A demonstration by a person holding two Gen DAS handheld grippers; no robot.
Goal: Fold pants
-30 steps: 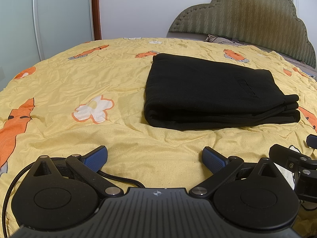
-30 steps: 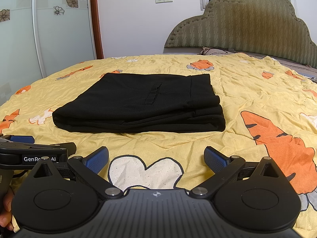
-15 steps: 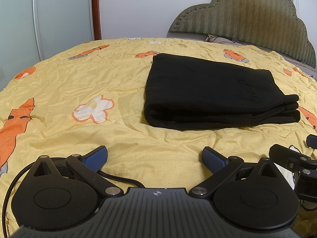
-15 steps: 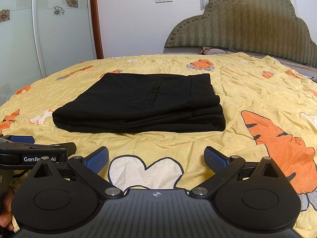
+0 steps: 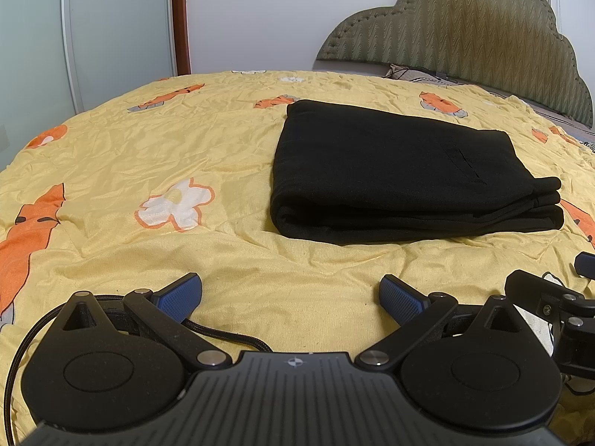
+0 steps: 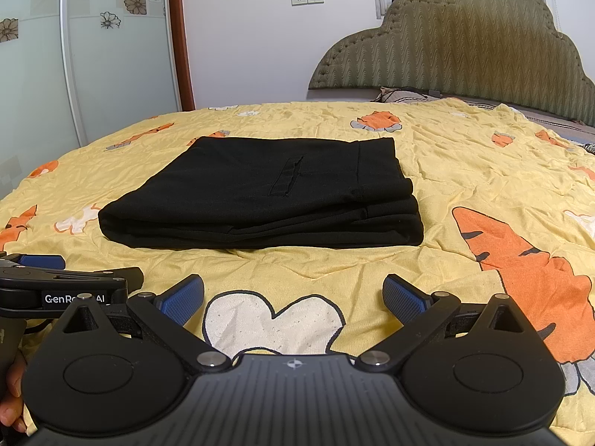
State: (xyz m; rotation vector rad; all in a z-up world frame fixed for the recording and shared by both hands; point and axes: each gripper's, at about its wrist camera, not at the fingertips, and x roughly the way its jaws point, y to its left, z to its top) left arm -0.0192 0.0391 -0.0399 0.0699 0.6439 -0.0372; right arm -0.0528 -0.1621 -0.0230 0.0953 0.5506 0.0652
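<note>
The black pants (image 5: 401, 178) lie folded into a flat rectangular stack on the yellow bedspread (image 5: 186, 141). They also show in the right wrist view (image 6: 275, 200), with a pocket slit on top. My left gripper (image 5: 290, 297) is open and empty, resting low on the bed in front of the stack. My right gripper (image 6: 293, 297) is open and empty too, just to the right of the left one. Neither touches the pants.
The bedspread has orange carrot and white flower prints. A padded olive headboard (image 5: 465, 26) and a pillow stand at the back right. A sliding wardrobe door (image 6: 74, 55) is at the left. A black cable (image 5: 223, 334) trails by the left gripper.
</note>
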